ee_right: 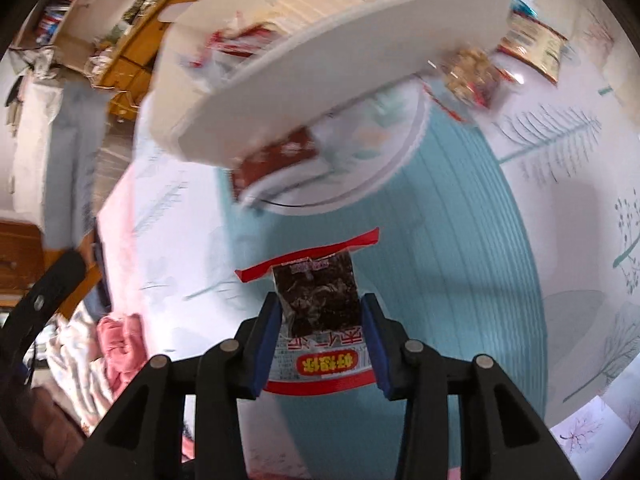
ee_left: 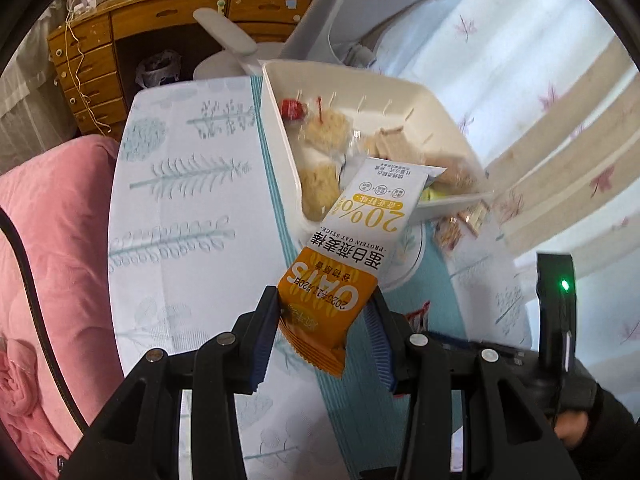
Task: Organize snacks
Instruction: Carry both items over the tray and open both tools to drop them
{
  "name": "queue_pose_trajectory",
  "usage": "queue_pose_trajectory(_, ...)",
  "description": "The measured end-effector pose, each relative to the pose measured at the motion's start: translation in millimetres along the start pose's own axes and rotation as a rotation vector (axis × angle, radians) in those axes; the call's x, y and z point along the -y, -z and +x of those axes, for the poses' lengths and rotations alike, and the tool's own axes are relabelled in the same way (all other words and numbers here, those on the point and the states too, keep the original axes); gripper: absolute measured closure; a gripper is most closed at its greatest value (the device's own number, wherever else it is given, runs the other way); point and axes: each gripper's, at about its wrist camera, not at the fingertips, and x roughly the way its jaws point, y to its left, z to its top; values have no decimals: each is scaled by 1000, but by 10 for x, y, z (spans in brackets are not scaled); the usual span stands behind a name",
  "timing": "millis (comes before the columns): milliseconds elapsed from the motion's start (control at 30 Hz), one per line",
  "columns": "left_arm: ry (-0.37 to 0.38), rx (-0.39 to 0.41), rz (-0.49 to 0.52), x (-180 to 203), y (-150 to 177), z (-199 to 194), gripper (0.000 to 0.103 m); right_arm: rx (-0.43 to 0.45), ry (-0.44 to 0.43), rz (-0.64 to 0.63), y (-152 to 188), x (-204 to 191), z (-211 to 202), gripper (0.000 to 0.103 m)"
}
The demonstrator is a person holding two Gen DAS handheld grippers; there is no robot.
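My left gripper is shut on an orange and white oat stick packet, whose far end reaches over the near rim of the white bin. The bin holds several wrapped snacks: rice cakes, a red candy and wafers. My right gripper is shut on a clear, red-edged packet of dark dried snack above the teal tablecloth. The white bin shows blurred ahead in the right wrist view.
Loose snack packets lie on the table beside the bin: a nut packet, a green-labelled packet and a red packet on a round mat. A pink blanket lies left. A wooden desk stands behind.
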Motion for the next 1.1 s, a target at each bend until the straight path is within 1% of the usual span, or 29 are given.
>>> queue_pose_trajectory(100, 1, 33, 15, 13, -140, -36, 62, 26, -17, -46, -44, -141, -117, 63)
queue_pose_trajectory(133, 2, 40, 17, 20, -185, -42, 62, 32, -27, -55, -141, -158, -174, 63)
queue_pose_trajectory(300, 22, 81, 3, 58, -431, -65, 62, 90, -52, -116, -300, -338, -400, 63)
queue_pose_trajectory(333, 25, 93, 2, 70, -486, -70, 62, 99, -53, -123, -331, -320, -459, 63)
queue_pose_trajectory(433, 32, 118, 0, 95, -654, -63, 62, 157, -53, -151, -513, -433, -557, 63)
queue_pose_trajectory(533, 40, 137, -7, 132, -817, -24, 62, 209, -52, -164, -665, -443, -664, 63)
queue_pose_trajectory(633, 49, 146, -17, 165, -975, 47, 62, 276, -26, -189, -818, -445, -745, 63)
queue_pose_trajectory(767, 57, 143, -29, 216, -1155, 203, 62, 371, 16, -231, -1010, -399, -815, 63)
queue_pose_trajectory(867, 58, 127, -34, 247, -1227, 350, 62, 437, 40, -257, -1116, -327, -797, 62)
queue_pose_trajectory(933, 58, 108, -43, 264, -1251, 465, 62, 463, 52, -265, -1185, -285, -797, 62)
queue_pose_trajectory(1100, 56, 76, -69, 272, -1274, 681, 61, 487, 74, -263, -1332, -160, -712, 62)
